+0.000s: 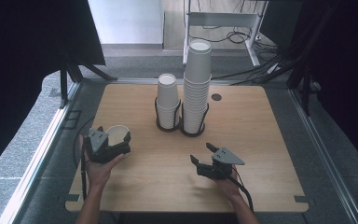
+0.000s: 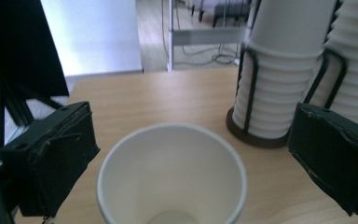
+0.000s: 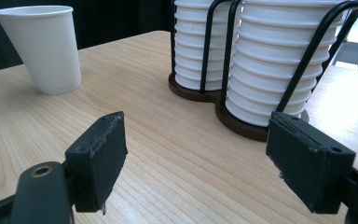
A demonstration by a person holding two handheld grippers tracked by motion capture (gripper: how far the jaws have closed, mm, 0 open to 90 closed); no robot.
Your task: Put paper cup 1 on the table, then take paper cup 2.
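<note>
A single white paper cup (image 1: pixel 117 135) stands upright on the wooden table (image 1: pixel 261 140) at the left. My left gripper (image 1: pixel 108 145) is around it, jaws wide and open; in the left gripper view the cup (image 2: pixel 172 177) sits between the jaws with a gap on the right side, and the gripper (image 2: pixel 191 122) does not press on it. My right gripper (image 1: pixel 200 152) rests low over the table at centre right, open and empty (image 3: pixel 198 126). The cup (image 3: pixel 42 46) appears far left in the right gripper view.
Two stacks of paper cups stand in black wire holders at the table's middle back: a short stack (image 1: pixel 168 100) and a tall stack (image 1: pixel 197 84). A round cable hole (image 1: pixel 216 97) lies to their right. A white desk frame (image 1: pixel 223 21) with cables is behind the table.
</note>
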